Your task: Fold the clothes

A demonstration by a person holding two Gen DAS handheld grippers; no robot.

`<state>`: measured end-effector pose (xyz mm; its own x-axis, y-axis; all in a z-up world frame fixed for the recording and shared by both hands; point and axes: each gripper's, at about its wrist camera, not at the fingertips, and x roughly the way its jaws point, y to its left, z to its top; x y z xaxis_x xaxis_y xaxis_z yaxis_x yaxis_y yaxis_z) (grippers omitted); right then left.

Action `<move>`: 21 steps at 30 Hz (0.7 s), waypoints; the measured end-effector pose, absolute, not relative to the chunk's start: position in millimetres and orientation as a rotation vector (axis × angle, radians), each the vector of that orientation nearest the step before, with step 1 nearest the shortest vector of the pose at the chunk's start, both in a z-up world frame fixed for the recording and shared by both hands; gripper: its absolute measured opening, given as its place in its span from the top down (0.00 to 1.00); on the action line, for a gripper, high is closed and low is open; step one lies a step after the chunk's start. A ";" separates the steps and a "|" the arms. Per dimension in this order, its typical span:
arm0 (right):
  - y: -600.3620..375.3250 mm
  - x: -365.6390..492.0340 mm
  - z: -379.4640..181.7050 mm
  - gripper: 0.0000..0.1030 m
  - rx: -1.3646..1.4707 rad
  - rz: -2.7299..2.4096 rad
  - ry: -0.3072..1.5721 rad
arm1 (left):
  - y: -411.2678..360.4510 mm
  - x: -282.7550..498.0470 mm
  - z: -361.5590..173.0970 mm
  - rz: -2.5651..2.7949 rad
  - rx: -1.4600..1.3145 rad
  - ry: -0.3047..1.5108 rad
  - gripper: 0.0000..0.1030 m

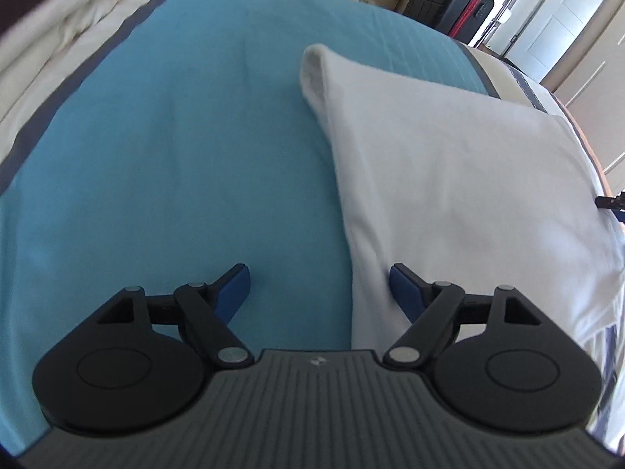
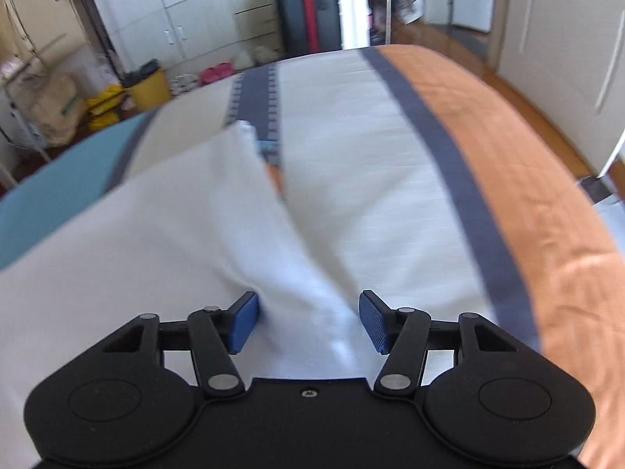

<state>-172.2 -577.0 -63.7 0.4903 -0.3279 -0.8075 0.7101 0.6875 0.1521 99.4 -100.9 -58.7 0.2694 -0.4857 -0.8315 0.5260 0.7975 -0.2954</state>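
Note:
A folded white garment point(image 1: 449, 179) lies on the bed's blue cover point(image 1: 175, 164), its left folded edge running from the far middle toward me. My left gripper point(image 1: 320, 285) is open, its right pad over that near edge and its left pad over the blue cover. In the right wrist view the same white garment point(image 2: 164, 234) lies at the left and middle. My right gripper point(image 2: 308, 318) is open, both blue pads astride the garment's right edge, nothing held. The tip of the right gripper point(image 1: 611, 201) shows at the left view's right border.
The bed cover has white point(image 2: 351, 148), dark grey point(image 2: 441, 144) and orange point(image 2: 519, 164) stripes. A black suitcase point(image 2: 306, 15) stands past the bed's far end, a yellow bin point(image 2: 150, 88) and bags to its left. Cream bedding point(image 1: 50, 39) is piled at far left.

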 end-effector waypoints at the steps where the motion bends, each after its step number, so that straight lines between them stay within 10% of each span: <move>1: -578.5 -179.1 -65.7 0.39 0.497 -0.691 0.841 | -97.0 97.2 -58.2 -0.676 0.045 1.111 0.23; 7: -555.2 -199.6 -48.1 0.39 0.264 -0.865 0.859 | -81.5 65.9 -31.4 -0.843 -0.027 0.907 0.27; 21: -507.3 -307.1 -77.3 0.33 0.991 -0.458 0.622 | -173.2 -33.3 -34.2 -1.114 0.195 0.924 0.26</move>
